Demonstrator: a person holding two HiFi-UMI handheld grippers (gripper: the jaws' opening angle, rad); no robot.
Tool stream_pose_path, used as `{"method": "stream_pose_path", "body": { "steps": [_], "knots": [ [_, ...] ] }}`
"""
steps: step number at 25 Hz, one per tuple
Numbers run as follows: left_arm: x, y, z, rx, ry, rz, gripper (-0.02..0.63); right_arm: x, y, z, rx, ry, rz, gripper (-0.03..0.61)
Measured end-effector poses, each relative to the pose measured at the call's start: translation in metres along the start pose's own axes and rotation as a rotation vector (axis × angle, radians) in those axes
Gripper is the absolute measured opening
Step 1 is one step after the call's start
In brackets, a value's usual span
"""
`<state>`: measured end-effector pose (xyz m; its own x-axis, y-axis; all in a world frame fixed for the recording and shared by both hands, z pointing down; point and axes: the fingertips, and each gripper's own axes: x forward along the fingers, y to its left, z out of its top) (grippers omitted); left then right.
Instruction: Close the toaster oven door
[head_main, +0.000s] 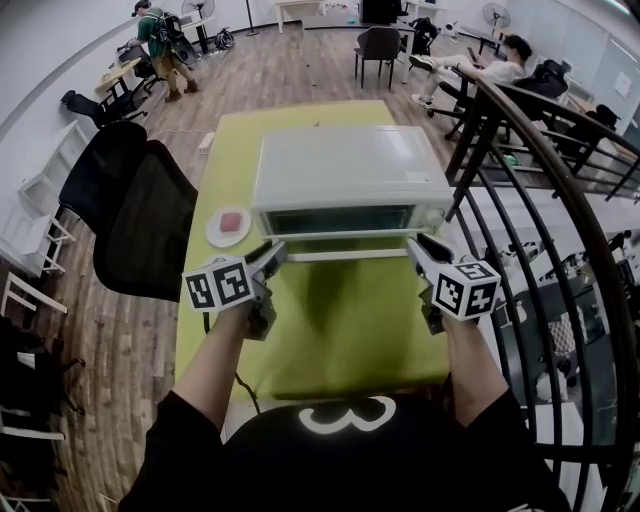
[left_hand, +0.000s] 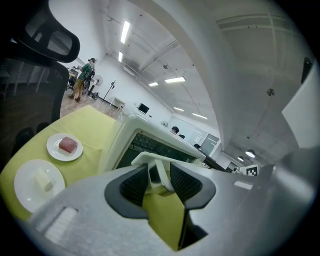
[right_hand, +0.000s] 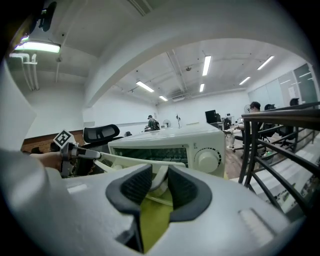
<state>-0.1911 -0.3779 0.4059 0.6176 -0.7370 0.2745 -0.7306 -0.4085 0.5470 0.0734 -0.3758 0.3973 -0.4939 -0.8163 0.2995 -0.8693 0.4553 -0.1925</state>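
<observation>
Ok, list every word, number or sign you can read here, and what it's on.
Nothing reads clearly.
Toaster oven, top: small label, too small to read.
Dial: tick marks, no legible numbers.
Cubes on left gripper and right gripper: square marker patterns, no letters.
Black shirt: white mark like "3" on its side, uncertain.

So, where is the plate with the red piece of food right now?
In the head view, the plate lies on the green table, at the left side of the toaster oven, close to its front left corner.
</observation>
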Motion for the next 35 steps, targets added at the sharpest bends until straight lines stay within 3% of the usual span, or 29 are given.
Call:
{"method": "stream_pose_path", "body": {
  "steps": [10, 23, 31, 35],
  "knots": [
    [0.019, 0.011, 0.023, -0.117, -0.036, -0.046, 0.146, 0.023, -0.011, 0.021, -0.004, -0.027, -0.011, 0.103],
    [0.031, 0.016, 0.036, -0.197, -0.059, -0.083, 0.152, 0.033, -0.02, 0.034, 0.003, -0.099, -0.044, 0.097],
    [0.027, 0.014, 0.031, -0.187, -0.045, -0.131, 0.158, 0.03, -0.017, 0.032, -0.01, -0.131, -0.048, 0.097],
    [0.023, 0.013, 0.035, -0.118, -0.057, -0.129, 0.169, 0.028, -0.016, 0.033, -0.014, -0.134, -0.053, 0.097]
  ]
}}
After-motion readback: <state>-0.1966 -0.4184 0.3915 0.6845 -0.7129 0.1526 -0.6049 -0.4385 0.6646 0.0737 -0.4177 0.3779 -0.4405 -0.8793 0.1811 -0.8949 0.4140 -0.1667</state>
